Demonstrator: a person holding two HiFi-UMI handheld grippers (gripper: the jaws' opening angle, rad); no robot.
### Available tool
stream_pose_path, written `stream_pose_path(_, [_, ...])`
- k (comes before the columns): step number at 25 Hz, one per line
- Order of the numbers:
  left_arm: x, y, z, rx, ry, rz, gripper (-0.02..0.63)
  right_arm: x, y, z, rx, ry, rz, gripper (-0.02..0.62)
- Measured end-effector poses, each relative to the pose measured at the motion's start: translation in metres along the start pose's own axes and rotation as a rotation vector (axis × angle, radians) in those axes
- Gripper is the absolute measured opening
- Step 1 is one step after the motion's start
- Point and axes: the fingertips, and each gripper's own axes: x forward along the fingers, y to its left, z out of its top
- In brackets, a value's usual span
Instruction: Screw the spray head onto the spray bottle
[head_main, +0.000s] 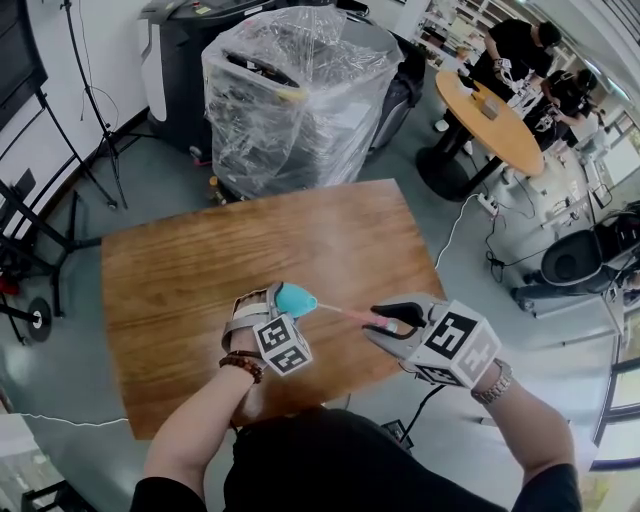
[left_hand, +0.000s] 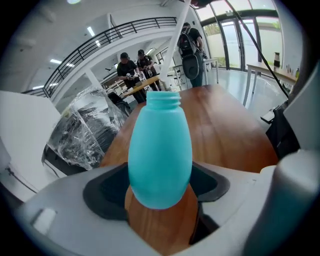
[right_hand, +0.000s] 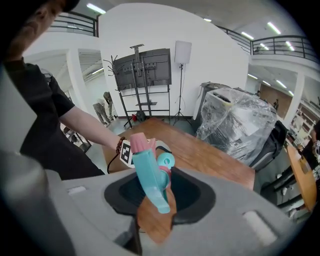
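Observation:
A turquoise spray bottle (head_main: 298, 299) hangs above the wooden table (head_main: 200, 270), with my left gripper (head_main: 278, 303) shut on its wide body. In the left gripper view the bottle (left_hand: 160, 155) sits between the dark pads (left_hand: 106, 189), its threaded neck (left_hand: 162, 100) open and pointing away. My right gripper (head_main: 392, 318) is shut on the spray head (head_main: 388, 325), whose thin pink tube (head_main: 345, 314) points left at the bottle's mouth. The right gripper view shows the spray head (right_hand: 150, 175), turquoise trigger and pink top, with the bottle's mouth (right_hand: 165, 160) just beyond. Whether the tube's tip is inside is unclear.
A plastic-wrapped machine (head_main: 295, 90) stands beyond the table's far edge. At the back right, people work at a round wooden table (head_main: 490, 120). Cables (head_main: 490, 235) and a black chair (head_main: 570, 262) are on the floor to the right. A stand (head_main: 30, 250) is at the left.

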Motion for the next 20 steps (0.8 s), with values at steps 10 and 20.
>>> stream_pose_path(10, [-0.033,-0.02,0.036,0.141,0.0,-0.016,0.397,0.027,0.013,-0.013,-0.05,0.06,0.025,0.12])
stream_pose_path(20, [-0.064,-0.035,0.068,0.176,-0.023,-0.047,0.396,0.036,0.018,-0.015,-0.049,0.048,0.037,0.12])
